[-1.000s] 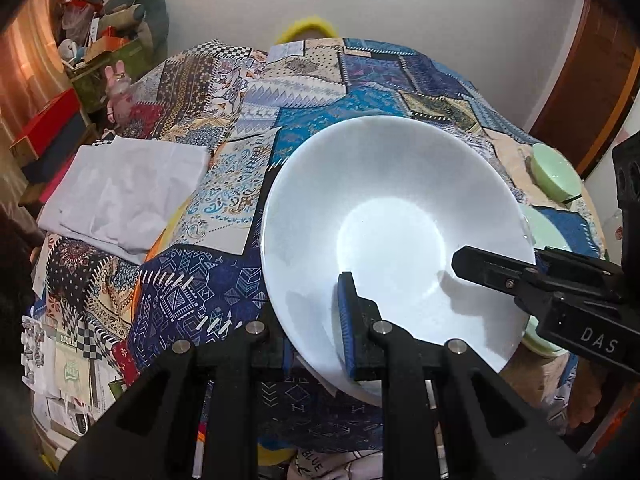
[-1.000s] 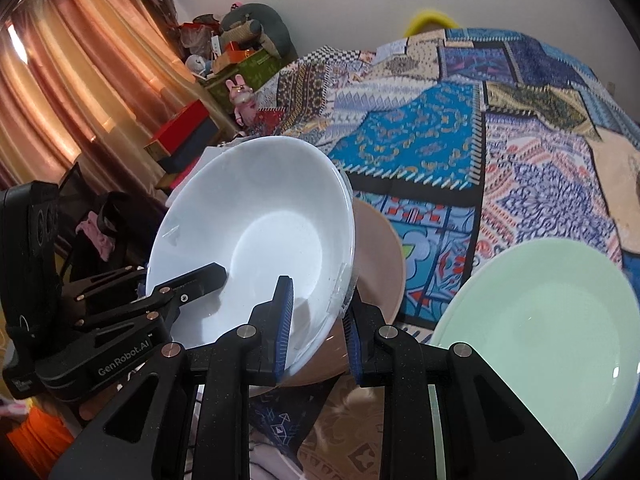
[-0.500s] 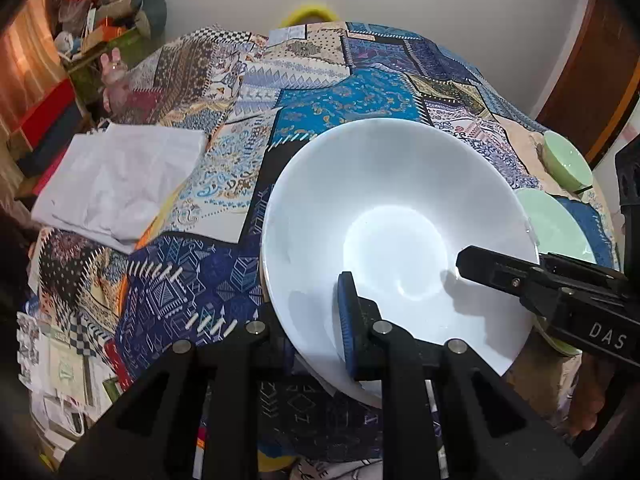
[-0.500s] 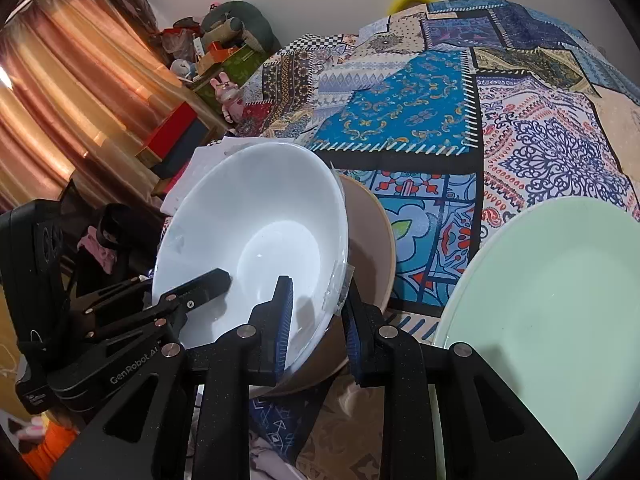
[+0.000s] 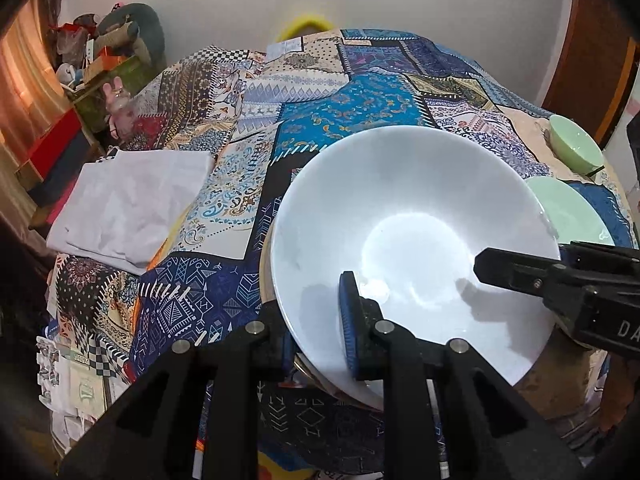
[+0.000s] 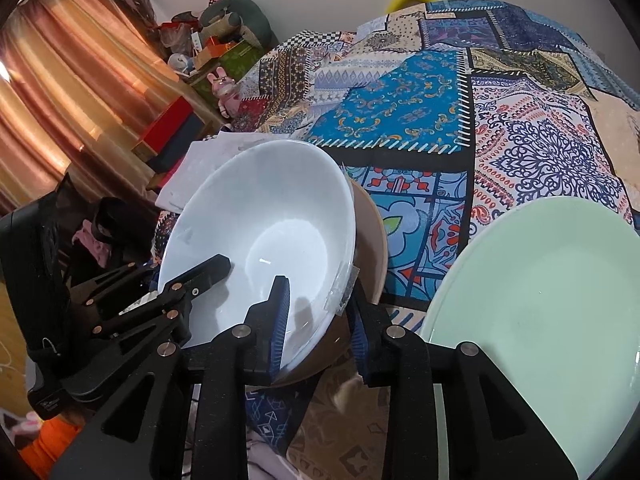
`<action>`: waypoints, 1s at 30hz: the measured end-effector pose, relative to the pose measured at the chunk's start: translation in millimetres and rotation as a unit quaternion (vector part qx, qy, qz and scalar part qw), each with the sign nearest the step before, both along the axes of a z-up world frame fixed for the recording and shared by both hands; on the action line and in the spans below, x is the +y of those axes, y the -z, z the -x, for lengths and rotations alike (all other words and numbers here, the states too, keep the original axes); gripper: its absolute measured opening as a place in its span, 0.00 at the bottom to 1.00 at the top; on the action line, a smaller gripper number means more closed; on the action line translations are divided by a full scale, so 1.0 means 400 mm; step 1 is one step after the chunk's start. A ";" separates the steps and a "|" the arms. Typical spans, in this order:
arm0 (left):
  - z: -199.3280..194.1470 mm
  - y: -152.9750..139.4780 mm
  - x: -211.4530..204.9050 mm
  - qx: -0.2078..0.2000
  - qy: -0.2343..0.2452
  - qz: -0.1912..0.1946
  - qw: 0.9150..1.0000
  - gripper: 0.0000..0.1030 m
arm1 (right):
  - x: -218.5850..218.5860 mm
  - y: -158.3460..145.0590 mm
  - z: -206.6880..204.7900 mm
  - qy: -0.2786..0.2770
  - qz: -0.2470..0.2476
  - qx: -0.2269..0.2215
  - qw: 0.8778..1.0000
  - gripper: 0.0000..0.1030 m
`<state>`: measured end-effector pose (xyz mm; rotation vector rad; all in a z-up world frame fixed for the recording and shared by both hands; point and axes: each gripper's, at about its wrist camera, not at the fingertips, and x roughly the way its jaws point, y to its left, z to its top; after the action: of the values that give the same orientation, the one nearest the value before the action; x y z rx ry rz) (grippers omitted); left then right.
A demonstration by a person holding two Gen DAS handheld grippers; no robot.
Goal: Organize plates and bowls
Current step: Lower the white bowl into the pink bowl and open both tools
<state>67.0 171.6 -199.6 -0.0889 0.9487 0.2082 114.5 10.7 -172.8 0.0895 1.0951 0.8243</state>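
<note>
A large white bowl sits tilted in a tan bowl near the bed's front edge; it also shows in the right wrist view. My left gripper grips the white bowl's near rim, one finger inside and one outside. My right gripper straddles the bowl's right rim with its jaws spread wider, the right pad off the rim. A pale green plate lies to the right. A small green bowl lies beyond it.
A patchwork quilt covers the bed. Folded white cloth lies at the left. Boxes, toys and a red case stand by the curtain at the far left. A brown door is at the right.
The white bowl has come down into the tan bowl and sits lower. My right gripper's jaws have spread apart on the rim. The left gripper keeps its hold.
</note>
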 end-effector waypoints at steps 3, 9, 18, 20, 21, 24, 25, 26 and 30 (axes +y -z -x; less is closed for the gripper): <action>-0.006 0.004 0.002 0.003 -0.004 -0.002 1.000 0.20 | -0.005 -0.014 0.006 0.006 0.004 -0.018 1.000 0.28; -0.015 0.014 0.003 0.008 -0.011 -0.011 1.000 0.18 | -0.017 -0.026 0.010 0.015 0.003 -0.054 0.998 0.47; -0.033 0.020 -0.054 0.033 0.035 -0.059 0.997 0.49 | -0.038 -0.022 0.013 0.014 -0.005 -0.044 0.999 0.47; -0.036 0.017 -0.063 0.038 0.034 -0.063 0.997 0.51 | -0.046 -0.024 0.014 0.016 -0.009 -0.043 0.999 0.47; -0.037 0.013 -0.061 0.041 0.031 -0.056 0.997 0.51 | -0.049 -0.026 0.013 0.017 -0.010 -0.042 0.999 0.47; -0.038 0.004 -0.038 0.051 0.017 -0.014 0.998 0.51 | -0.061 -0.032 0.012 0.020 -0.019 -0.038 0.999 0.48; -0.038 0.001 -0.036 0.053 0.015 -0.005 0.998 0.51 | -0.066 -0.035 0.011 0.022 -0.021 -0.038 0.999 0.49; -0.038 -0.003 -0.032 0.057 0.012 0.005 0.998 0.51 | -0.071 -0.037 0.010 0.024 -0.024 -0.039 0.999 0.49; -0.031 -0.014 -0.026 0.069 0.005 0.024 0.997 0.51 | -0.089 -0.047 0.010 0.027 -0.034 -0.039 0.998 0.50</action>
<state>79.4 161.3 -193.9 -0.1162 1.0911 0.1840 110.4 -25.0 -153.9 0.1419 0.9881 0.8103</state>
